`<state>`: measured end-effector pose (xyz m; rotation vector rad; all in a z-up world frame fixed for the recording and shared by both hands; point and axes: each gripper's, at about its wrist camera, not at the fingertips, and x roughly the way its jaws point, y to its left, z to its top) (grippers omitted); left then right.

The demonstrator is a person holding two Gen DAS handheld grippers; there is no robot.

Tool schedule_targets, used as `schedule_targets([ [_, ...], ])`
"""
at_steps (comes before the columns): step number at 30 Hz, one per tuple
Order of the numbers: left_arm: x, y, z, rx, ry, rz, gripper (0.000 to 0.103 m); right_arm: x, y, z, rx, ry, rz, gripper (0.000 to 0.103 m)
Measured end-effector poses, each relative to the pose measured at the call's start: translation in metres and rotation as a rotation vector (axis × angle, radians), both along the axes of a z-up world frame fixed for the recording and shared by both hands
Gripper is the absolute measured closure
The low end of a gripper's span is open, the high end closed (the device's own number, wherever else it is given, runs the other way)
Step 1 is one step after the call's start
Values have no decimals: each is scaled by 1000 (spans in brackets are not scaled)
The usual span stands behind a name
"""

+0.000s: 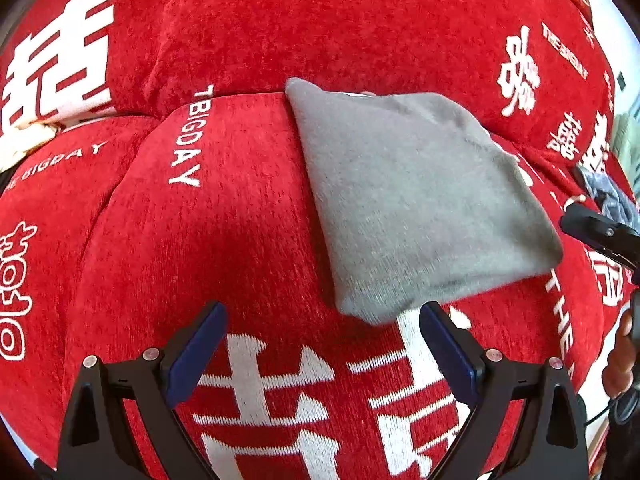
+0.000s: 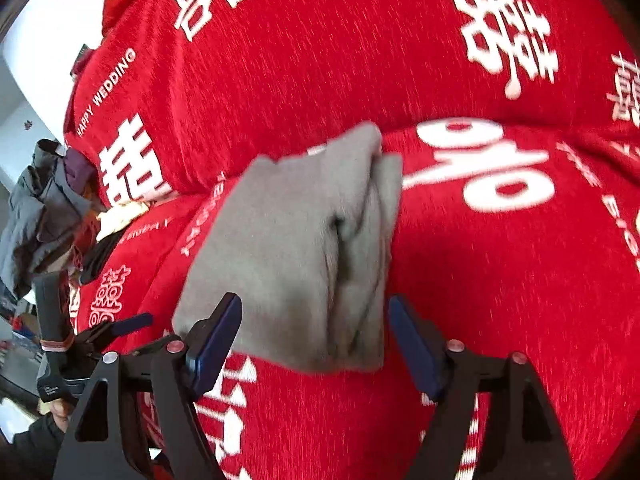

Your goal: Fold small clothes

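Note:
A small grey garment [image 1: 420, 200] lies folded into a compact rectangle on a red cover with white lettering [image 1: 224, 240]. In the left wrist view my left gripper [image 1: 323, 312] hovers open just in front of the garment's near corner, with nothing between its blue pads. In the right wrist view the folded garment [image 2: 288, 248] shows creased layers along its right side. My right gripper [image 2: 315, 302] stands open over its near edge, and its pads do not press the cloth. The left gripper [image 2: 120, 324] shows at the left of that view, and the right gripper [image 1: 600, 232] at the right edge of the left wrist view.
The red cover [image 2: 500, 280] spreads over a soft, cushioned surface with a seam behind the garment. A pile of other clothes [image 2: 44, 208] sits at the far left end. A hand [image 1: 620, 360] holds the right gripper's handle. A white wall [image 2: 48, 32] lies beyond.

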<state>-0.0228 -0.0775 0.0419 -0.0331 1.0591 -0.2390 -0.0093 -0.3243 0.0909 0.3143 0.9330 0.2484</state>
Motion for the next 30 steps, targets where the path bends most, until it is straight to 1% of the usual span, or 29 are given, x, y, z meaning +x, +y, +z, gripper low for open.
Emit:
schedule_targets([
  [2,7,1,-3,-41,29,25,6,10,9,-3,-7,4,23,23],
  [3,13,1,-8,-82,61,41,6,16,15,-8,-14,17,48,23],
  [5,23,3,-20,-131,129,72,6,29,28,-23,-28,73,82,23],
  [6,26,3,-25,-140,147,81,6,33,32,-33,-40,103,83,23],
  [7,26,2,-25,-135,135,84,6,35,34,-38,-47,107,82,24],
  [8,26,-1,-24,-121,126,77,6,34,34,-40,-47,91,81,27],
  [9,26,-4,-24,-121,133,67,6,32,34,-37,-39,76,84,36],
  [10,27,-5,-24,-128,140,60,6,31,33,-36,-43,75,89,89],
  [11,27,-6,-23,-135,140,57,6,31,31,-35,-61,103,101,96],
  [12,26,-6,-22,-147,142,56,6,29,27,-32,-61,105,106,97],
  [14,26,-6,-21,-172,152,54,6,22,22,-19,-82,73,110,98],
  [16,23,-9,-18,-181,144,41,6,15,15,-11,-88,50,93,98],
  [18,22,-16,-19,-156,135,16,6,15,6,-17,-98,69,71,98],
  [21,21,-28,-27,-67,144,-11,6,22,5,-43,-122,123,62,98],
  [23,16,-33,-26,-17,121,-30,6,21,7,-43,-141,111,62,98],
  [24,13,-31,-23,-9,116,-35,6,20,9,-40,-161,105,68,98],
  [25,10,-28,-19,-16,112,-37,6,18,12,-36,-175,97,81,97],
  [27,7,-17,-4,-51,83,-35,6,14,15,-23,-188,73,109,95],
  [28,7,-12,4,-70,63,-27,6,13,17,-16,-192,56,114,88],
  [30,15,-1,18,-113,36,5,6,14,16,0,-201,10,105,65],
])
